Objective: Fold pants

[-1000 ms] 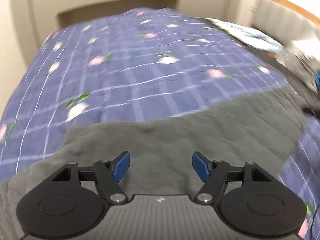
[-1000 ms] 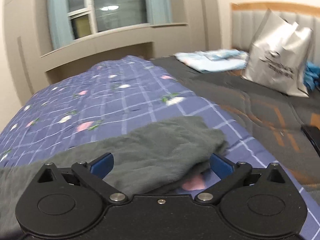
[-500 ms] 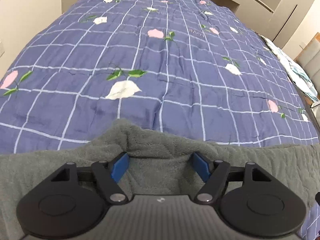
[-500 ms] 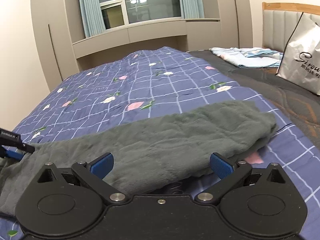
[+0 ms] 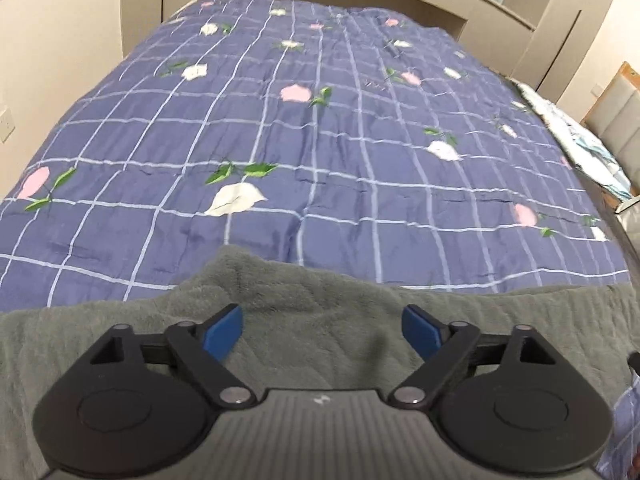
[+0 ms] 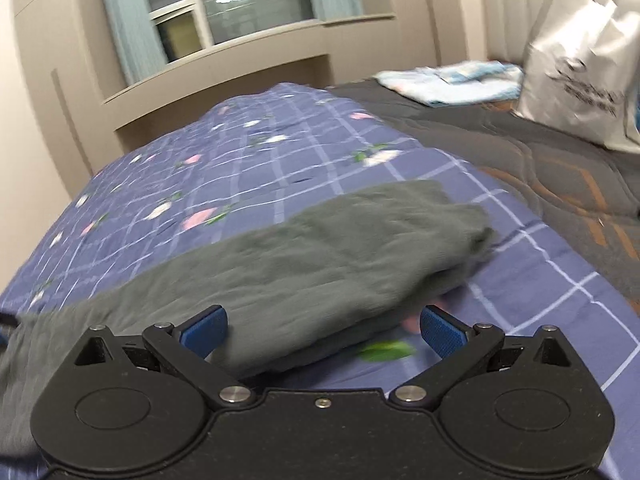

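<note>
Grey fleece pants [image 5: 320, 304] lie stretched across the near part of a blue checked floral quilt [image 5: 320, 140]. In the left wrist view my left gripper [image 5: 322, 332] is open, just above the pants, with a raised fold of fabric between the blue pads. In the right wrist view the pants [image 6: 320, 248] run from the left edge to a bunched end at the right. My right gripper [image 6: 322, 330] is open and empty, low over the near edge of the pants.
A dark grey bedspread [image 6: 540, 168] lies right of the quilt [image 6: 260, 152]. A white shopping bag [image 6: 580, 92] and folded light blue cloth [image 6: 448, 80] sit on it near the headboard. A window ledge and cabinets stand behind the bed.
My left gripper's jaws have spread wider and the view has pulled back slightly over the pants. My right gripper has moved closer to the pants and turned right; it stays open.
</note>
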A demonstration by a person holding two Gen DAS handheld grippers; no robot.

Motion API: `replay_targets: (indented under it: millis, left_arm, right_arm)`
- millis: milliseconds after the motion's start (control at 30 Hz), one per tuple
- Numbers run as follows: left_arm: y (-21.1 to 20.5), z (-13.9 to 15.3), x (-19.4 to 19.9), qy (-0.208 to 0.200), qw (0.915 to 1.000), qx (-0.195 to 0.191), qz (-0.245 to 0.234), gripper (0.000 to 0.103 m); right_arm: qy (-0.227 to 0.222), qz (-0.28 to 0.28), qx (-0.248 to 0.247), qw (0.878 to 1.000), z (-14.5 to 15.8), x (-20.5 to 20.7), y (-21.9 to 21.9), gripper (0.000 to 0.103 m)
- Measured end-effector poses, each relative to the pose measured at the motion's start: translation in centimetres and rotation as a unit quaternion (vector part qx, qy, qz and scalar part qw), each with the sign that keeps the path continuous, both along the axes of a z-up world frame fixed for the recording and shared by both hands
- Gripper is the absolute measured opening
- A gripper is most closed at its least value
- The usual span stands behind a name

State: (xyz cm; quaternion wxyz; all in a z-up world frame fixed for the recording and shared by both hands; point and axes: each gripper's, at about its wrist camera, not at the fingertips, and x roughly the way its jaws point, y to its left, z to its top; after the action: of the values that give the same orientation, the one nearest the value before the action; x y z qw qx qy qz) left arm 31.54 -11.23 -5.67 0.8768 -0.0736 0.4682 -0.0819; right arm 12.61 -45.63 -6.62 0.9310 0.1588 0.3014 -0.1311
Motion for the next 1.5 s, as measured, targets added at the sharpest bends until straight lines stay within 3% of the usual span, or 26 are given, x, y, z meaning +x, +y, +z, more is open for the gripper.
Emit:
replay_targets:
  millis: [233, 433, 500, 533, 600, 700, 733, 800, 933, 1133, 1300, 1500]
  left_arm:
    - [-2.9, 1.9, -4.8, -0.046, 0.9985, 0.016, -0.023, 0.102]
    - [-6.2, 0.2, -8.3, -0.049, 0.9944, 0.059, -0.072, 0.102]
    - [-6.8, -0.4, -8.9, -0.038, 0.9931, 0.073, -0.083, 0.102]
    - [-6.9, -0.4, -9.2, -0.036, 0.9933, 0.072, -0.083, 0.102]
    - [-6.7, 0.2, -9.6, -0.038, 0.9939, 0.061, -0.084, 0.102]
    - [-6.2, 1.6, -10.1, -0.060, 0.9933, 0.059, -0.079, 0.102]
    - [-6.0, 2.5, -10.3, -0.070, 0.9928, 0.060, -0.076, 0.102]
    - [-5.3, 4.1, -10.6, -0.085, 0.9924, 0.057, -0.068, 0.102]
    - [-3.9, 7.7, -11.5, -0.114, 0.9911, 0.044, -0.053, 0.102]
    - [-0.9, 11.2, -12.9, -0.127, 0.9914, 0.018, -0.025, 0.102]
    - [2.3, 12.0, -14.7, -0.128, 0.9917, -0.015, 0.008, 0.102]
    - [5.7, 11.4, -16.8, -0.127, 0.9904, -0.046, 0.031, 0.102]
  right_arm:
    - [-0.003, -0.050, 0.087, 0.995, -2.3, 1.2, -7.1, 0.102]
    - [-0.062, -0.070, 0.176, 0.980, -3.5, 1.7, -9.6, 0.100]
    - [-0.065, -0.070, 0.181, 0.979, -3.5, 1.9, -9.5, 0.080]
    - [-0.061, -0.078, 0.180, 0.979, -3.5, 2.0, -9.3, 0.075]
    - [-0.060, -0.092, 0.188, 0.976, -3.3, 1.8, -9.5, 0.054]
    - [-0.069, -0.105, 0.215, 0.969, -3.0, 1.3, -9.9, 0.035]
    - [-0.072, -0.104, 0.212, 0.969, -2.7, 1.3, -9.8, 0.034]
    - [-0.076, -0.100, 0.196, 0.973, -1.7, 1.2, -9.2, 0.028]
    - [-0.094, -0.082, 0.153, 0.980, 1.1, 1.3, -7.5, 0.026]
    - [-0.129, -0.012, 0.032, 0.991, 6.8, 1.3, -1.8, 0.025]
    - [-0.151, 0.077, -0.077, 0.983, 10.4, 0.4, 5.6, 0.025]
    - [-0.149, 0.181, -0.106, 0.966, 10.7, -1.3, 14.9, 0.025]
